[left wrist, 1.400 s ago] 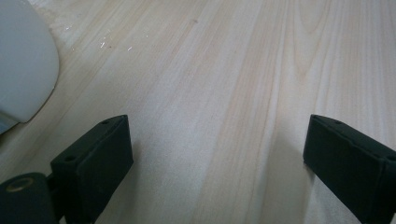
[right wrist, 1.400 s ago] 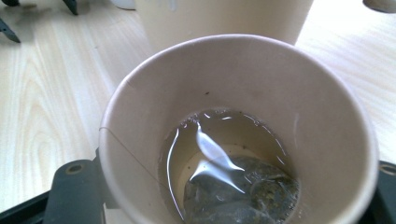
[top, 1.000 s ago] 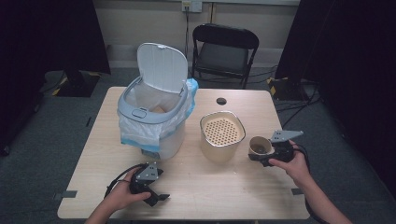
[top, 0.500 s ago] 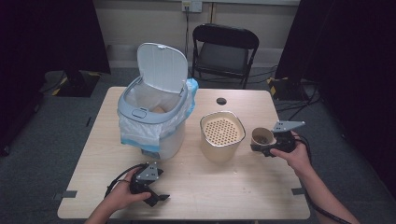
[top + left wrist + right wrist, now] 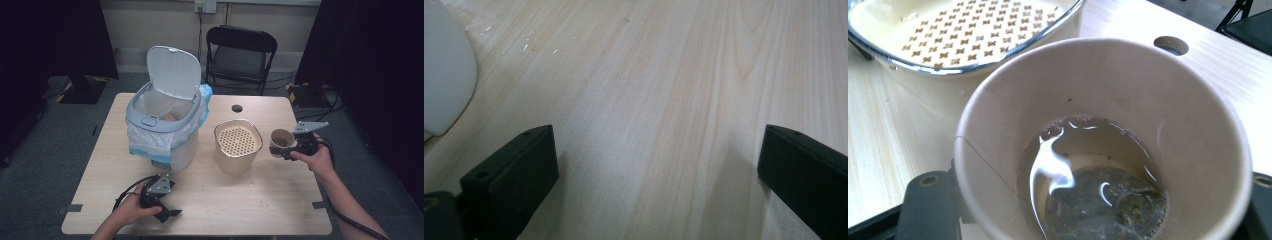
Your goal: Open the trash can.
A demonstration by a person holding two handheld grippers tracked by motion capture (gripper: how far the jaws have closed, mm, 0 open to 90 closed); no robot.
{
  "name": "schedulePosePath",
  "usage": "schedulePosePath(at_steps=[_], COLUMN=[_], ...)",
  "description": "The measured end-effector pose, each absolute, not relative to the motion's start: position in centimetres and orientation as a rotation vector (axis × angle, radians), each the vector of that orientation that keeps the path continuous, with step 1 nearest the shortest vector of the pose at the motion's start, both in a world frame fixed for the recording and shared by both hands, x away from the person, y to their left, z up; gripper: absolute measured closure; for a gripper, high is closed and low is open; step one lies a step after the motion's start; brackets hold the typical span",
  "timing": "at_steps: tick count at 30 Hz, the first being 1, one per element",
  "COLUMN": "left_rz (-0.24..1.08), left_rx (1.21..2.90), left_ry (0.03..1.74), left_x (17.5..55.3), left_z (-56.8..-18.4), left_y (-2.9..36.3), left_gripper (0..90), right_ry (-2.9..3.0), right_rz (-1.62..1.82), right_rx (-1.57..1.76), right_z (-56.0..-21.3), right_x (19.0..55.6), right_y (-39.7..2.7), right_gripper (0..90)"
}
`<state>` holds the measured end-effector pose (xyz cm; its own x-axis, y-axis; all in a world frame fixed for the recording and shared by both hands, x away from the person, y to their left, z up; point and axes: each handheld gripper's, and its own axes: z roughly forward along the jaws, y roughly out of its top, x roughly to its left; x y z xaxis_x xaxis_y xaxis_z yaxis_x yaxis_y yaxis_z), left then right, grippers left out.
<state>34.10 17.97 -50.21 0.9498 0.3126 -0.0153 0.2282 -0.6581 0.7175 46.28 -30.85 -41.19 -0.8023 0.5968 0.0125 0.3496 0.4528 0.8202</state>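
- The right claw [image 5: 292, 148] was clamped on a paper cup [image 5: 281, 142], holding it just above the table [image 5: 260, 200] beside the strainer container [image 5: 238, 145], near the table's right edge.
- In the right gripper view, the paper cup [image 5: 1108, 145] held a little liquid and a used tea bag [image 5: 1108, 210] at its bottom, with a black jaw pressed against each side of the cup wall.
- The left claw [image 5: 167, 212] rested on the table near its front edge with its jaws spread wide and nothing between them; the left gripper view showed bare wood between them and the white base of the bin [image 5: 444, 75] at the edge.
- The lined trash bin [image 5: 162, 125] stood open at the table's left, lid up.
- The step in hand looked like carrying the cup to the strainer container to drain it.
- The next move likely called for bringing the cup over the perforated insert [image 5: 238, 139] and tipping it slowly, so the liquid passed through and the tea bag stayed on top without splashing.
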Motion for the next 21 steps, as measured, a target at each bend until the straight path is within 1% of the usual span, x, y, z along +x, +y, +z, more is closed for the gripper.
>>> schedulePosePath(at_steps=[3,21], left_rz=[0.133,0.132], left_rx=[2.317,2.317], left_ry=[0.38,0.38], left_x=[34.1,34.1], left_z=[-50.2,-50.2], left_y=[17.9,17.9], left_gripper=[0.0,0.0], right_ry=[2.422,2.41], right_rz=[1.277,1.246], right_rx=[0.816,0.829], right_z=[-40.9,-39.7], right_x=[46.5,47.7], right_y=[-31.0,-31.7], right_gripper=[25.8,25.8])
